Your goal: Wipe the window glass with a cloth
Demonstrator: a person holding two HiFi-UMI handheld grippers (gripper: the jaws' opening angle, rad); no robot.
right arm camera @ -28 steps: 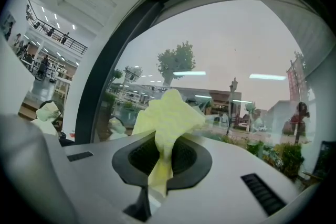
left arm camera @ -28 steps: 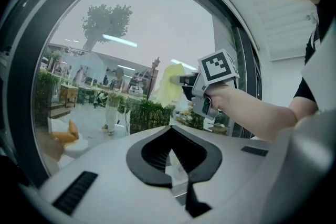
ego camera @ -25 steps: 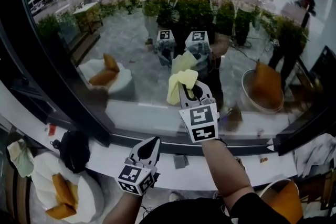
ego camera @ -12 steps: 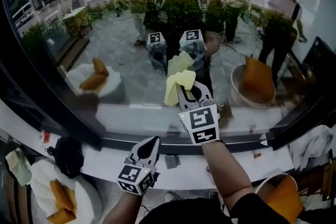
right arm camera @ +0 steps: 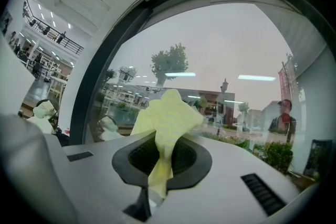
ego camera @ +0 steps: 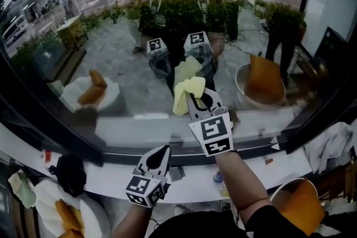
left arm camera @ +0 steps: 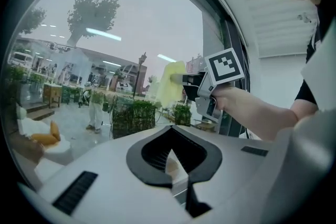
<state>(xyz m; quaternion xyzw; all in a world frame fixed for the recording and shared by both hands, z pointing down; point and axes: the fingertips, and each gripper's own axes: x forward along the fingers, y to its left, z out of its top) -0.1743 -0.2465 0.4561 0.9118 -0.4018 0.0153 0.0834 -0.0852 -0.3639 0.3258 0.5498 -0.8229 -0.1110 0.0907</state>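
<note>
Window glass (ego camera: 111,36) fills most of the head view, bounded by a dark frame (ego camera: 33,120) that curves down the left and cuts in again at lower right, with a white sill (ego camera: 111,181) along its foot. Wide bare pane lies to the left, to the right and above the right gripper (ego camera: 196,98), which is raised before the middle of the glass with a yellow cloth (ego camera: 184,95) clamped in its jaws. The cloth runs up into its own reflection, so real contact with the pane is hard to judge. The left gripper (ego camera: 163,151) hangs low over the sill, well apart from the cloth, with its jaws together. A black bag (ego camera: 70,173) sits at the sill's left end, and reflections muddle what lies beyond the glass.

From the left gripper view, the left gripper (left arm camera: 170,157) has its jaws closed on nothing. Ahead and higher, the right gripper (left arm camera: 181,80) holds the cloth (left arm camera: 168,84) toward the pane, with a forearm (left arm camera: 257,113) cut off at the right edge.

From the right gripper view, the right gripper (right arm camera: 160,165) is pinched on the cloth (right arm camera: 165,123), which bunches above the jaws and hides the glass (right arm camera: 226,44) behind it. The frame (right arm camera: 105,60) arches over the left and top, and open pane spreads to the right
</note>
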